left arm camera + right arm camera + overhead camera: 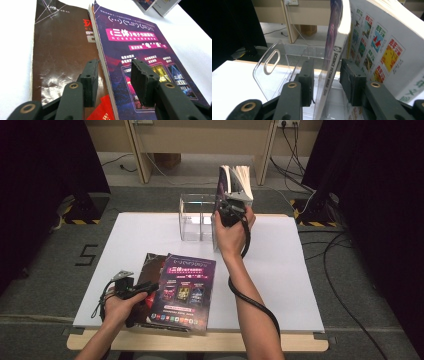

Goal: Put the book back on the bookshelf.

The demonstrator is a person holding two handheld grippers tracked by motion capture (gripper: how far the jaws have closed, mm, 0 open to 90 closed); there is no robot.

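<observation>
Standing upright in clear rack, magazine, right gripper seemingly loosened

A white board covers the table, whose pale wooden edge shows along the near side. The floor around it is grey carpet, with a black mark shaped like a five beyond the table's left edge. Dark curtains hang at both sides of the room. Black stands with yellow-and-black striped bases sit on the floor off the far left and far right corners. Beyond the far edge stands a light wooden frame, with a cardboard box under it. Black cables trail across the carpet on the right, and a wall socket sits above them. The light is even and bright on the board.
</observation>
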